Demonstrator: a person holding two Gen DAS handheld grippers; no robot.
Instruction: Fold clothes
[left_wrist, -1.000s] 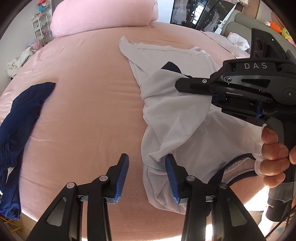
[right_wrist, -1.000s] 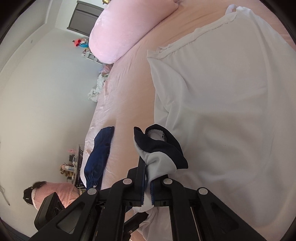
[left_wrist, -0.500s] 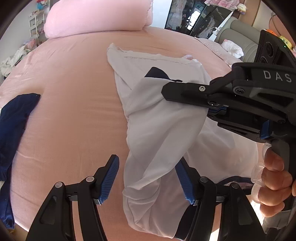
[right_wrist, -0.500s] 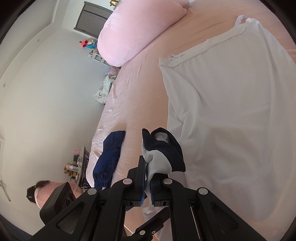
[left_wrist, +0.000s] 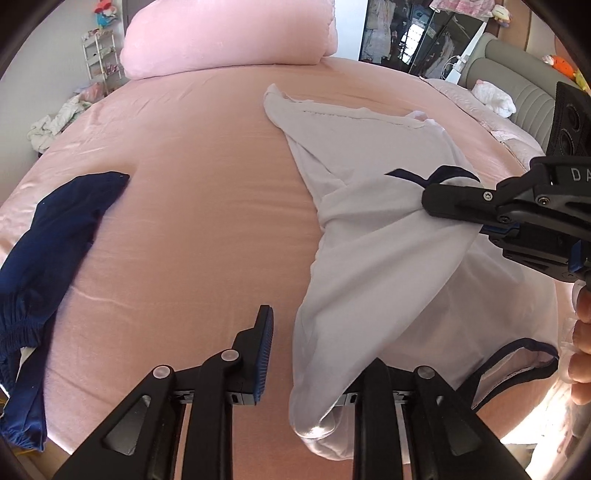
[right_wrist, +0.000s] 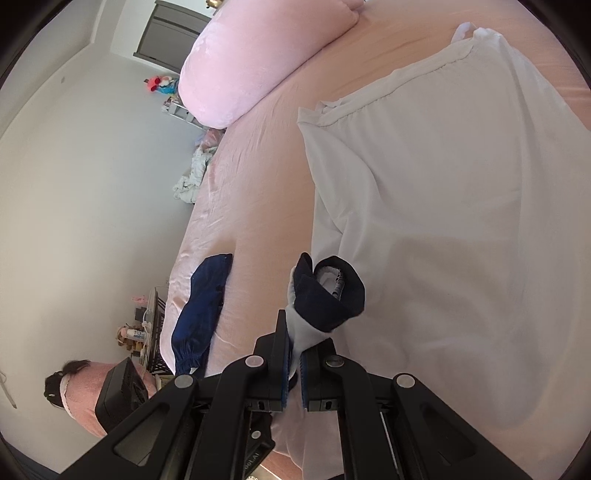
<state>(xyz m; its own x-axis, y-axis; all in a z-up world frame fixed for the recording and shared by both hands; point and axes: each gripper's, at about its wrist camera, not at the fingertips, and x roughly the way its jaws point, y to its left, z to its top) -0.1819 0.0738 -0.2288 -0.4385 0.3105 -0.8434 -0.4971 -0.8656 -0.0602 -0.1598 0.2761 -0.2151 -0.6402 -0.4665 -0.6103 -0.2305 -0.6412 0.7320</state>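
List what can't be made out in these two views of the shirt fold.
- Left gripper: its right finger is hidden behind the white shirt in the left wrist view, so contact is unclear.
- Shirt's near hem: cut off by the bottom edge of the right wrist view.
- Navy garment: type unreadable, bunched.

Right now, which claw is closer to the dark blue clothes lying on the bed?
Left. The left claw hovers nearer the dark blue clothes; the right claw is farther off, pinching the white shirt.

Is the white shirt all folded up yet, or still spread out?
Not folded yet. The white shirt lies mostly spread on the pink bed, and the right tongs are shut on its navy-trimmed sleeve, lifting it.
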